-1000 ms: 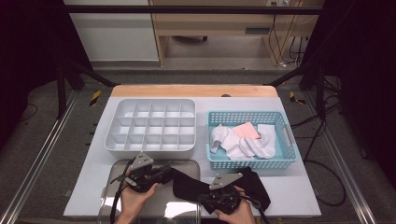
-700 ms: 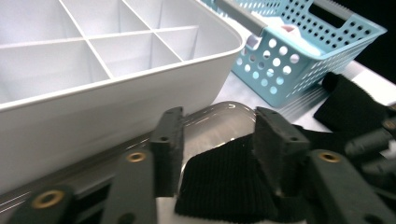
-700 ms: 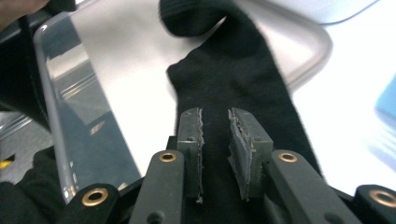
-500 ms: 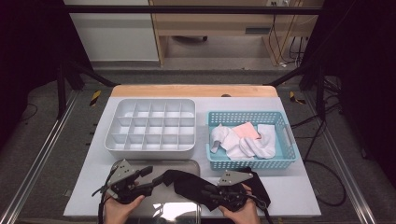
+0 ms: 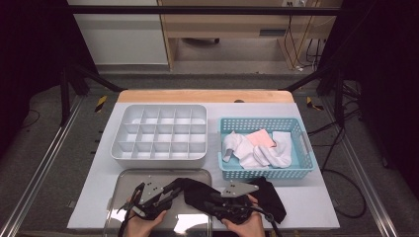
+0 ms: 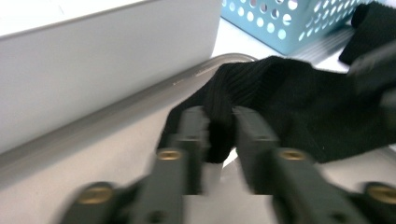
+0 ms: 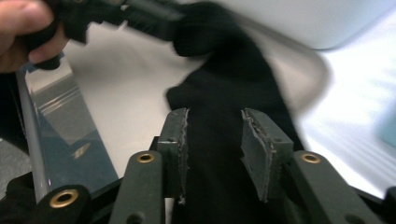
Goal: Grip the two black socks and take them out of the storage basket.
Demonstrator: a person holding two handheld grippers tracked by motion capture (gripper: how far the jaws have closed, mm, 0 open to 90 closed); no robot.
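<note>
Left gripper [image 5: 173, 190] at 7 o'clock on the tabletop [image 5: 316, 207], over the metal tray [image 5: 123, 180]; jaws have just been closing and now pinch a fold of the black sock [image 6: 280, 102], ribbed fabric bunched between the pads in the left gripper view. Right gripper [image 7: 212, 140] at 6 o'clock, aimed toward the left one; jaws have just been opening, now partly spread, with the sock running between the pads, both of them clear of the fabric. Sock lies stretched from the tray's right half, across its right rim, onto the tabletop at 5 o'clock, just below the blue basket [image 5: 296, 170]. Basket at 3 o'clock holds white socks [image 5: 262, 153] and a pink piece [image 5: 261, 137]. White divider box [image 5: 158, 157] at 10 o'clock, just above the tray, compartments bare. Both views along the jaws are motion-blurred.
</note>
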